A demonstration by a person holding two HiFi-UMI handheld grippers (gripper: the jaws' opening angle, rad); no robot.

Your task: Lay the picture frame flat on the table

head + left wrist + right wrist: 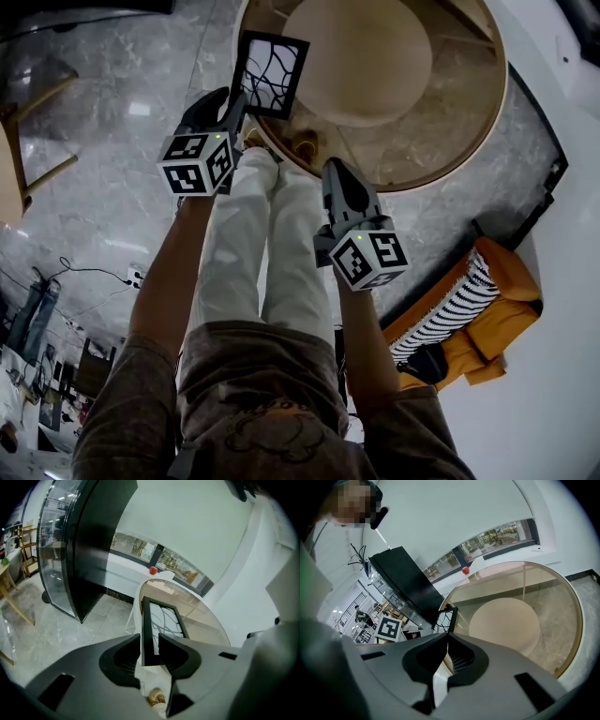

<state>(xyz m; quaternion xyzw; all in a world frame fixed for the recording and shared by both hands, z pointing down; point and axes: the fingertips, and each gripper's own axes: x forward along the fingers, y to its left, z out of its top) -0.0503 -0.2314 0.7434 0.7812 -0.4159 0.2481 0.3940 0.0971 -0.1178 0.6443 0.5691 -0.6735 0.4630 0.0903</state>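
Between the jaws of the L gripper (150, 641) sits the picture frame (161, 620). Both jaws press on its black lower edge, so the tool is clamped on it. Frame is black w/ a pale panel crossed by dark curved lines. It runs out ahead of the jaw tips, patterned face showing on the right-jaw side. Beyond the tips, under & past the frame, lies the round glass table (206, 620). Whether the frame touches the glass can't be told from this view. Further ahead, at the table's far side, a small red obj (153, 570). Off to that gripper's left, a tall black curved cabinet (93, 545) on the grey marble floor (65, 634).

Head view: L gripper (236, 111) holds the frame (270, 73) just ahead of its tips, at the near rim of the table (504, 89). R gripper (339, 176) is to its right, apart from the frame, w/ the person's pale trouser legs (281, 253) btwn the two tools.

R gripper (446, 637): jaws shut tight together, nothing btwn them. Just ahead of its tips the frame (446, 617) shows nearly edge-on, w/ the L gripper's marker cube (389, 628) further left. Ahead & to the right, the glass top (553, 597) w/ a tan round base (504, 623) seen through it
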